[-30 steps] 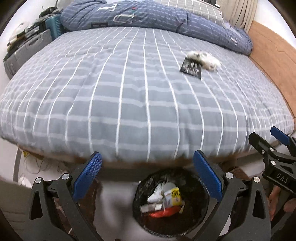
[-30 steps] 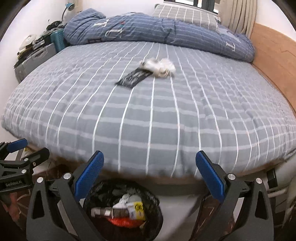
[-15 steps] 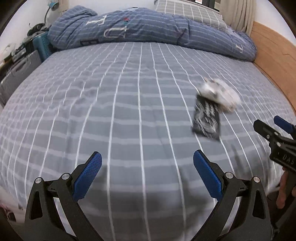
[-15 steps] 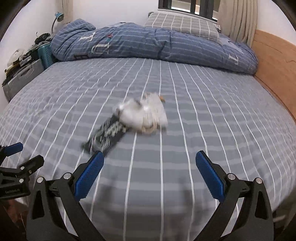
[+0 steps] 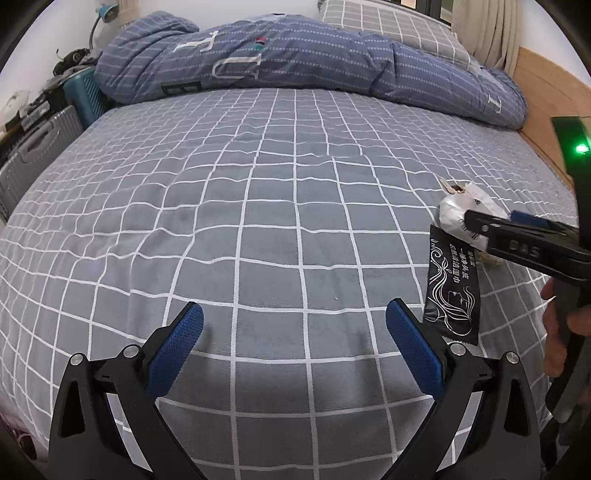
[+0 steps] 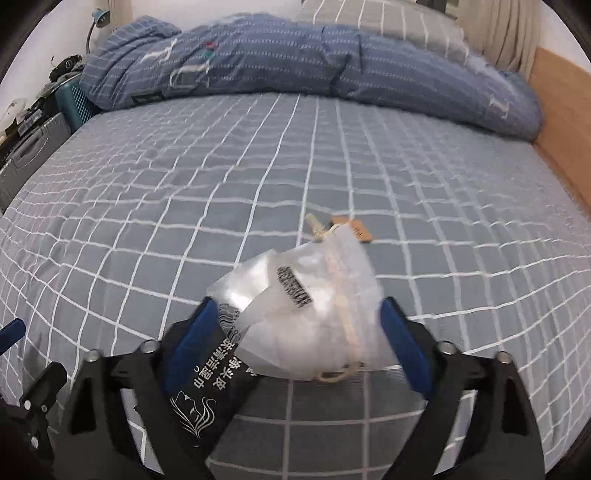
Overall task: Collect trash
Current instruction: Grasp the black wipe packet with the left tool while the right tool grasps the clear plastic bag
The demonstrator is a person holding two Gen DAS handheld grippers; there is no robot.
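A crumpled clear plastic bag [image 6: 314,314] with a barcode sticker lies on the grey checked bed [image 6: 258,166], on top of a black wet-wipe sachet [image 6: 207,387]. My right gripper [image 6: 295,336] is open with its fingers on either side of the bag. In the left wrist view the bag [image 5: 461,218] and the sachet [image 5: 452,291] lie at the right, with the right gripper [image 5: 491,229] over the bag. My left gripper [image 5: 295,343] is open and empty above the bed, left of the sachet.
A rolled blue duvet [image 5: 295,70] and a grey checked pillow [image 5: 388,26] lie at the head of the bed. A wooden panel [image 5: 546,122] runs along the right side. Suitcases [image 5: 40,147] and clutter stand at the left.
Both grippers moved from the bin at the foot of the bed forward over the mattress. The right gripper closed in on the plastic bag, which now sits between its open fingers.
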